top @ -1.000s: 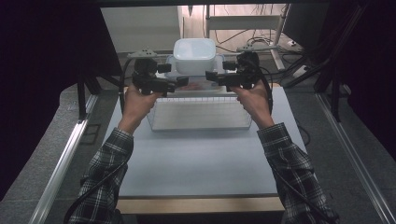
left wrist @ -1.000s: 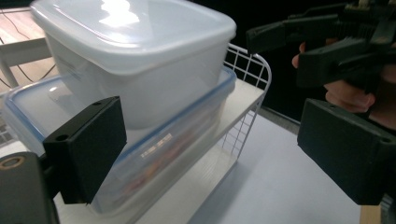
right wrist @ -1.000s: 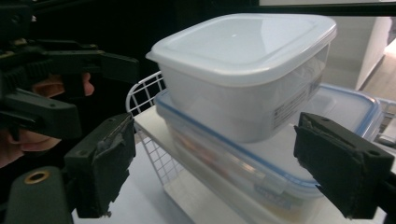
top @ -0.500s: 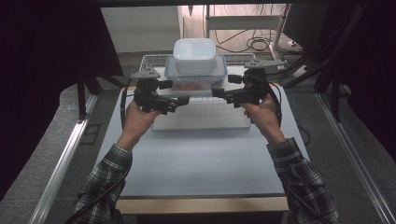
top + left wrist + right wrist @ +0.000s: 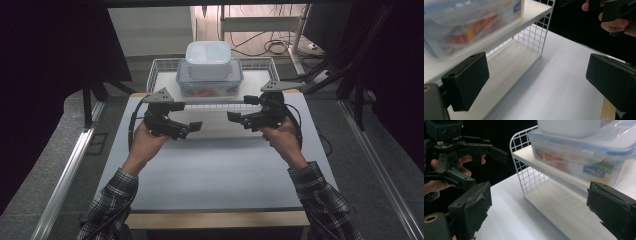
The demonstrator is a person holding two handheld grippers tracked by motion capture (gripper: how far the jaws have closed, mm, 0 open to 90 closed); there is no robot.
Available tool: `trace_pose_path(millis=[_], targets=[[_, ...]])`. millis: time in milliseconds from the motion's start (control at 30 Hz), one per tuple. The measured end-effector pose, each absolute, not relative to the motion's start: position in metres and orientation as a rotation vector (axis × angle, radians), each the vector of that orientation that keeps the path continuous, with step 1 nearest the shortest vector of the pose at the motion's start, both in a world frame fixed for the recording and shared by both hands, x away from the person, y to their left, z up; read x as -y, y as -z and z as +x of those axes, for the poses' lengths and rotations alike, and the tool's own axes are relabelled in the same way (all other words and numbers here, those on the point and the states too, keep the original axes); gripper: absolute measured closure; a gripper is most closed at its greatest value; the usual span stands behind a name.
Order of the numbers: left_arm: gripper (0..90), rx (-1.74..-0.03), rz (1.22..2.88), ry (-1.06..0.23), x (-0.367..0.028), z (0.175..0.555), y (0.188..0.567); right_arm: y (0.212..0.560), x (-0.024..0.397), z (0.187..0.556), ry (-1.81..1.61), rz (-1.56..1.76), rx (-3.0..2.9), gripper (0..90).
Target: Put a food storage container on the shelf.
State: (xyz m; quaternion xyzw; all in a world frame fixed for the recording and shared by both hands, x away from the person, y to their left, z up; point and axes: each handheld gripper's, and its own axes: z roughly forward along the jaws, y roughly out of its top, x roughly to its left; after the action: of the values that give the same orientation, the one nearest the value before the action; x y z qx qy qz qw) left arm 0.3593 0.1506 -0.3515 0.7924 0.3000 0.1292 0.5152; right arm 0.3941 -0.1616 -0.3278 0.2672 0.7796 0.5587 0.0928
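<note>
A white wire rack (image 5: 159,70) stands at the far side of the table. On its top shelf is a clear container with a blue-rimmed lid (image 5: 210,82), and a white container (image 5: 208,56) is stacked on that. My left gripper (image 5: 190,122) and right gripper (image 5: 239,111) hover in front of the rack and point at each other. Both are open and empty. The right jaws have just been opening, with nothing between them. In the left gripper view the left gripper (image 5: 536,82) frames the rack's lower shelf (image 5: 509,65). The right gripper (image 5: 539,212) faces the clear container (image 5: 579,157).
The white table (image 5: 215,170) stretches from the rack to its wooden front edge. Metal rails run along the floor on both sides. Cables and a desk frame lie behind the rack. The surroundings are dark.
Both grippers have come down from beside the clear container and drawn back toward the person. The stacked containers stay on the top shelf.
</note>
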Motion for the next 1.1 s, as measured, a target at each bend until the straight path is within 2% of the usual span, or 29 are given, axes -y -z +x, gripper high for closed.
trace_pose_path(millis=[667,1100], targets=[[4.3,-0.762,1.862,-0.288,-0.152,0.336,0.409,0.371,0.175,0.373,-1.626,0.801,-2.326,0.2],[4.4,-0.745,1.898,-0.315,-0.147,0.321,0.422,0.381,0.182,0.362,-1.551,0.835,-2.317,0.0]])
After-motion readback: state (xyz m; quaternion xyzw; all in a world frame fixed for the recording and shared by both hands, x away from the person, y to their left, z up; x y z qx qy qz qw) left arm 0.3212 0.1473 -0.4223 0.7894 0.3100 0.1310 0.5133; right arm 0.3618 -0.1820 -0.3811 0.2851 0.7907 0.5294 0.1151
